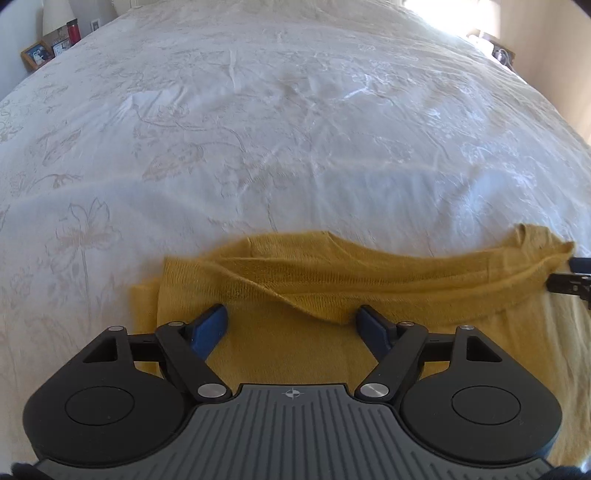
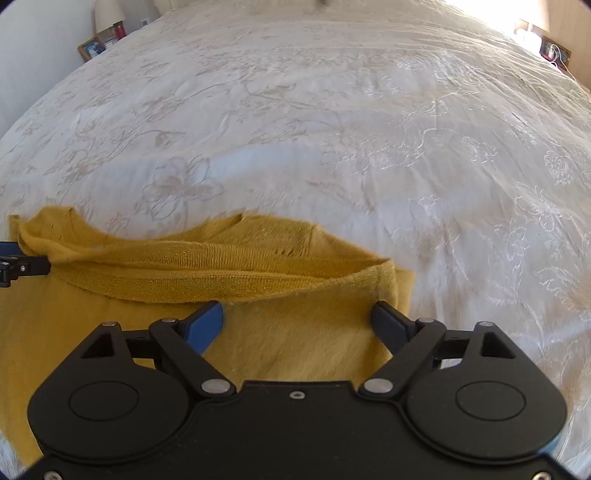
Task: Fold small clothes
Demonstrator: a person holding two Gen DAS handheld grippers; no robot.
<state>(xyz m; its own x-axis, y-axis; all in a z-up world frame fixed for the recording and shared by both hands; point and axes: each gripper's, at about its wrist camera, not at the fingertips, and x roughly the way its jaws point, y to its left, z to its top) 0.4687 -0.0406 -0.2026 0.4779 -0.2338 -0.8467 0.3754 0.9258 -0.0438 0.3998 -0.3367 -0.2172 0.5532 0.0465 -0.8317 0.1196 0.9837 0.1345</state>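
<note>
A mustard-yellow knit garment [image 1: 332, 280] lies on the bed, its ribbed edge folded back toward me; it also shows in the right wrist view [image 2: 184, 269]. My left gripper [image 1: 291, 321] is open, its blue fingers spread over the left part of the garment with cloth between them. My right gripper [image 2: 295, 317] is open over the garment's right end, blue fingers apart. The right gripper's tip shows at the right edge of the left wrist view [image 1: 570, 280], and the left gripper's tip at the left edge of the right wrist view [image 2: 18, 267], each beside the fold's end.
A white bedspread [image 1: 295, 129] with a pale floral pattern covers the whole bed. A nightstand with picture frames and a red bottle [image 1: 74, 31] stands at the far left. Another nightstand [image 2: 550, 50] stands at the far right by a bright window.
</note>
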